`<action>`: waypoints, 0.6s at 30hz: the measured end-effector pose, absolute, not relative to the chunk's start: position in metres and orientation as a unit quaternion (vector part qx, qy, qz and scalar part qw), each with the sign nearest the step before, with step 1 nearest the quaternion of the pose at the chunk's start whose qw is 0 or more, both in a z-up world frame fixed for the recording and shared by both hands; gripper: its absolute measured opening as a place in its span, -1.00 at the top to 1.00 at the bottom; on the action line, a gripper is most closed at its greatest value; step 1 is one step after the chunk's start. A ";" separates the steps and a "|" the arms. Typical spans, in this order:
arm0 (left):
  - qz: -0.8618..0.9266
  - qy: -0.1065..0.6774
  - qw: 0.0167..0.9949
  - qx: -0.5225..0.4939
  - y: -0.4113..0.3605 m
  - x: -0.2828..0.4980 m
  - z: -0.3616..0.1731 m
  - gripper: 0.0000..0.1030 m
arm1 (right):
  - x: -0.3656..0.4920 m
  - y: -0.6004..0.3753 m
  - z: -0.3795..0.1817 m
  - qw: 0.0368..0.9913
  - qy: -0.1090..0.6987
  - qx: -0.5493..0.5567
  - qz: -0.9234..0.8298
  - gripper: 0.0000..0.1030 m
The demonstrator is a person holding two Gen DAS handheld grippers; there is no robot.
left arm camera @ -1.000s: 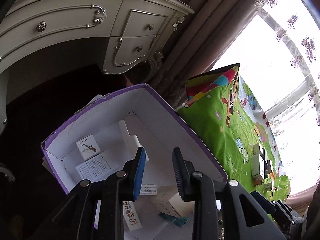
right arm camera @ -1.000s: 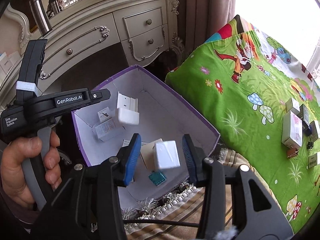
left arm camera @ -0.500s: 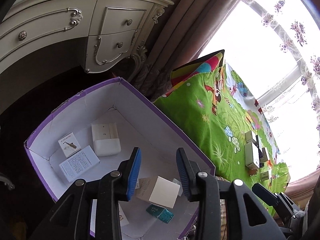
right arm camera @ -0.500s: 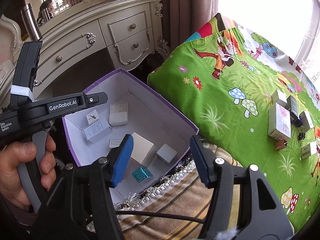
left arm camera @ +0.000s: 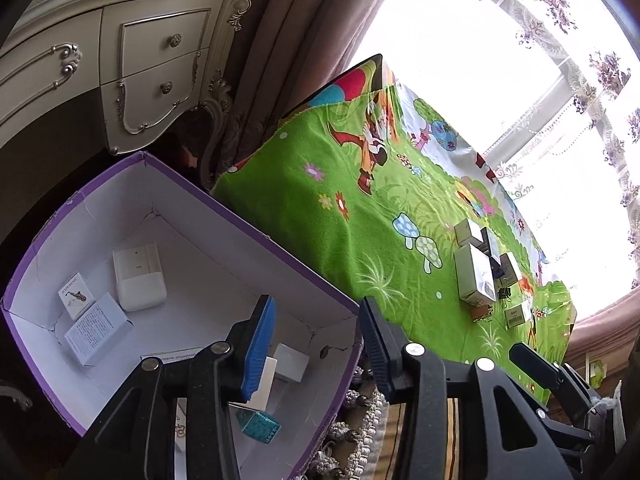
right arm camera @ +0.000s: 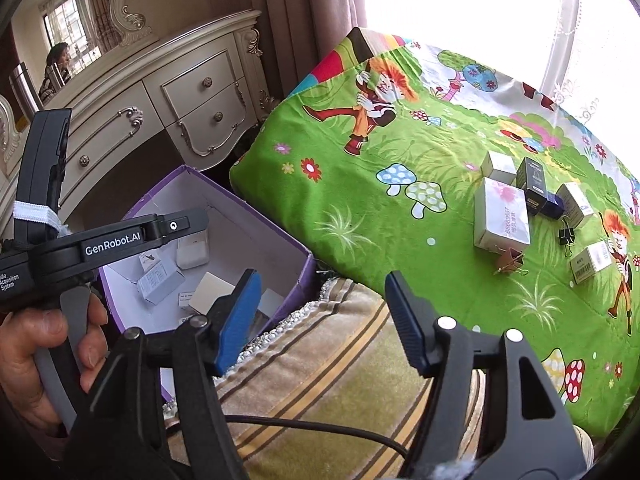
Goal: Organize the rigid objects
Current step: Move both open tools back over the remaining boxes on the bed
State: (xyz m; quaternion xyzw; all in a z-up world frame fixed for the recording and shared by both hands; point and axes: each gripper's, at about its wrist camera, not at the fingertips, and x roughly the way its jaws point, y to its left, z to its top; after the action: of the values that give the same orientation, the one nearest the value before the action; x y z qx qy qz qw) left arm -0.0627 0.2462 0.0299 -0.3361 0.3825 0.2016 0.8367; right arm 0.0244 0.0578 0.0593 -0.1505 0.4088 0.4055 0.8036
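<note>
Standing apart with nothing between them, the fingers of the left gripper have just been opening; the blue-padded finger hangs over the near corner of the purple box, the other finger over the fringed edge outside the box wall. Inside the box, beyond and left of the left finger, lie a white rounded case, a small saxophone-print carton and a printed white carton. Just past the left finger tip sits a small white cube, and below it a teal box.

The right gripper is likewise empty, its fingers wide apart and just having been opening. The left finger of this pair overlaps the box rim; the right finger stands over a striped cushion. A hand grips the left gripper's handle at the far left of the right wrist view.

Ahead and right of both finger pairs, a green cartoon cloth covers the tabletop. Well beyond the right finger lie the remaining items: a pink-marked white carton, a grey-white box behind it, a black box, two further white cartons, a black binder clip and a brown binder clip.
</note>
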 end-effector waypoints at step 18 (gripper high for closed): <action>0.114 0.424 0.856 -0.271 0.156 0.048 0.039 -0.26 | 0.130 -0.061 0.061 0.860 0.426 -0.064 0.273 -0.47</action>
State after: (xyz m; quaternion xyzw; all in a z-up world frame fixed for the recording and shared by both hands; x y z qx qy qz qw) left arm 0.0481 0.1564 0.0390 -0.2712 0.4242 0.1139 0.8565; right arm 0.1299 -0.0611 0.0612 -0.0641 0.4257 0.2731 0.8603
